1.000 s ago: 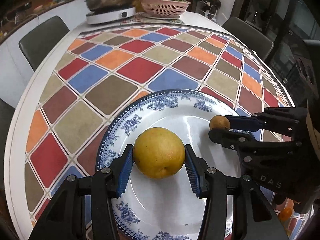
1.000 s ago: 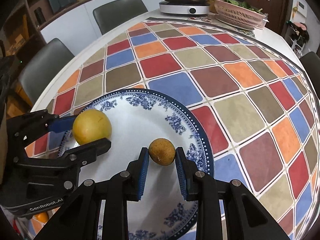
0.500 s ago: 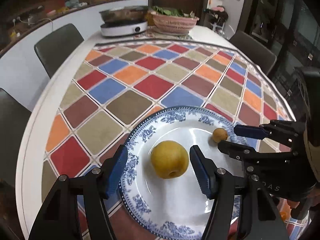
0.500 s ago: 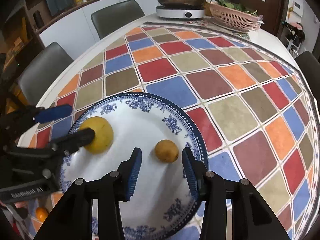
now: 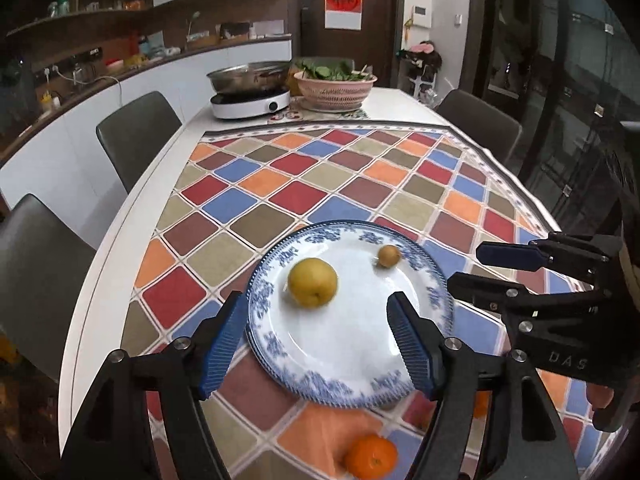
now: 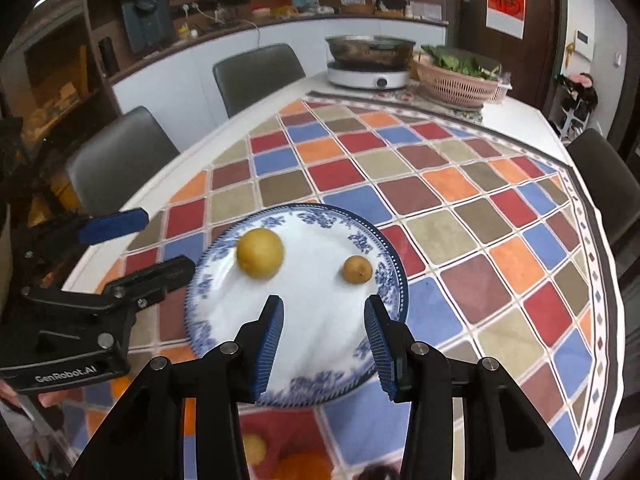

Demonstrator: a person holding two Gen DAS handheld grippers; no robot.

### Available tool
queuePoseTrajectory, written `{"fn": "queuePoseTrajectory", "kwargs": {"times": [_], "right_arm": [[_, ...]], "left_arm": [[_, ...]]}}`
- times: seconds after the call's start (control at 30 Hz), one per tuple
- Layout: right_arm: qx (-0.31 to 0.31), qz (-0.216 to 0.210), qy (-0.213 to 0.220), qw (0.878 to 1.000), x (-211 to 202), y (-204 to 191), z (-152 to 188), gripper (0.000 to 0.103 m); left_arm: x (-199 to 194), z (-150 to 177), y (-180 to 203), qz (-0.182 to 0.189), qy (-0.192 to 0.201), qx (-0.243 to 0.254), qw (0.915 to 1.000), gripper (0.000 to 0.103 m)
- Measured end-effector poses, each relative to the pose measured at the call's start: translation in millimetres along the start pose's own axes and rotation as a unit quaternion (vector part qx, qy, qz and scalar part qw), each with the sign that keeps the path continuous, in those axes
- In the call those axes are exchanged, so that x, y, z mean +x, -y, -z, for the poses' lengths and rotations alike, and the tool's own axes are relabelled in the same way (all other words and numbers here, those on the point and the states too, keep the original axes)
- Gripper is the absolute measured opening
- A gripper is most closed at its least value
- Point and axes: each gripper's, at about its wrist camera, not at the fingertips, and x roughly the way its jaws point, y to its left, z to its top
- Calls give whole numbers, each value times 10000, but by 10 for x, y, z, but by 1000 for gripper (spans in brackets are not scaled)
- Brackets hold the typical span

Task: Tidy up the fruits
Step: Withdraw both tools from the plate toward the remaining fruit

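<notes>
Both hand-held grippers pulled back, jaws parted, empty; round yellow pear (image 5: 313, 282), small brown fruit (image 5: 389, 255) on plate (image 5: 352, 388).

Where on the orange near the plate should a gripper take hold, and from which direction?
Grip the orange across its widest middle, coming from above. It is round and sits low on the cloth, so no side is better by shape. But the plate rim lies close on its far side, so keep both fingers clear of it.

"GenRobot.AI" stands on the left hand-held gripper (image 6: 136, 250); "DAS" on the right hand-held gripper (image 5: 468, 268).
</notes>
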Motion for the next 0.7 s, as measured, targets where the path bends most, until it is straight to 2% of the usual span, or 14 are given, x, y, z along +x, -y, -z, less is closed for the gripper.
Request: {"fn": "queuePoseTrajectory", "kwargs": {"times": [0.17, 0.27, 0.33, 0.57, 0.7], "right_arm": [[-16, -7, 264, 9997, -358, -118, 169, 43], [-94, 53, 416, 9991, -542, -197, 283, 52], [-120, 92, 518, 9985, -675, -246, 374, 52], [-133, 196, 779, 9967, -1056, -351, 660, 52], [-35, 212, 858, 9961, -1199, -372, 818, 59]], "left_arm": [[-358, 143, 119, -14, 228, 56, 9997, 75], [-549, 210, 188, -24, 361, 106, 9993, 78], [-689, 268, 246, -51, 468, 168, 9987, 80], [-1010, 456, 390, 28, 635, 247, 9977, 85], [-1106, 563, 493, 49, 650, 333, 9973, 85]]}}
